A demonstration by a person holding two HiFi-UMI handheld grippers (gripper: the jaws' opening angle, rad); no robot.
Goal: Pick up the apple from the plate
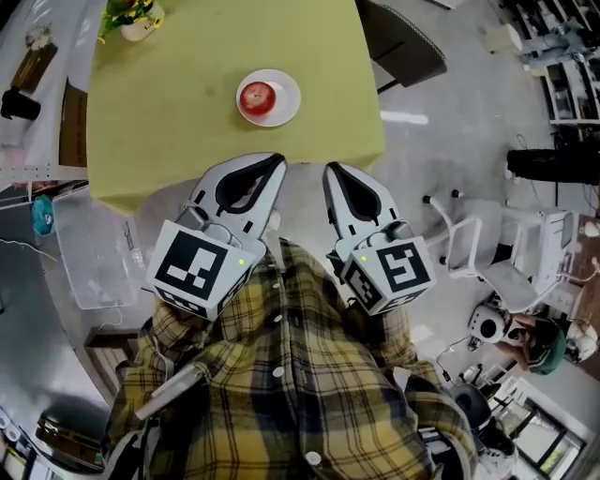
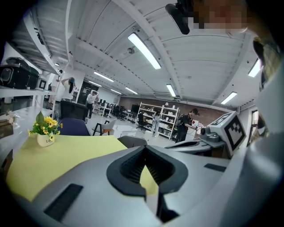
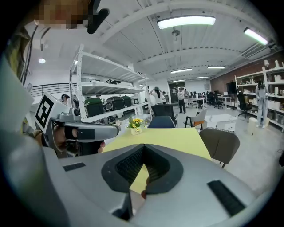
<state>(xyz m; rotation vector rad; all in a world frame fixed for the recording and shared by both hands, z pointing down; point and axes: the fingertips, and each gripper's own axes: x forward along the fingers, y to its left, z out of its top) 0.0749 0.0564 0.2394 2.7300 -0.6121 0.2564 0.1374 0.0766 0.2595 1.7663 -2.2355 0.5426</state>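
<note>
Bright ceiling strip lights (image 2: 144, 51), fisheye-warped edges.

L gripper (image 2: 144, 150) jaws are meeting at tips w/ nothing between, pointing over yellow table (image 2: 66, 155); flower pot (image 2: 45, 135) is sitting far left, R gripper (image 2: 177, 145) hovering alongside.

apple (image 1: 259, 96) on plate (image 1: 292, 101), plate on table (image 1: 169, 112)

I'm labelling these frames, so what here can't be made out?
- Apple and plate: not visible in left gripper view; the left gripper itself fills the foreground.
- Red speck in the right gripper gap, its view: too small to identify.
- Flowers: cut off by head view's top edge.
</note>
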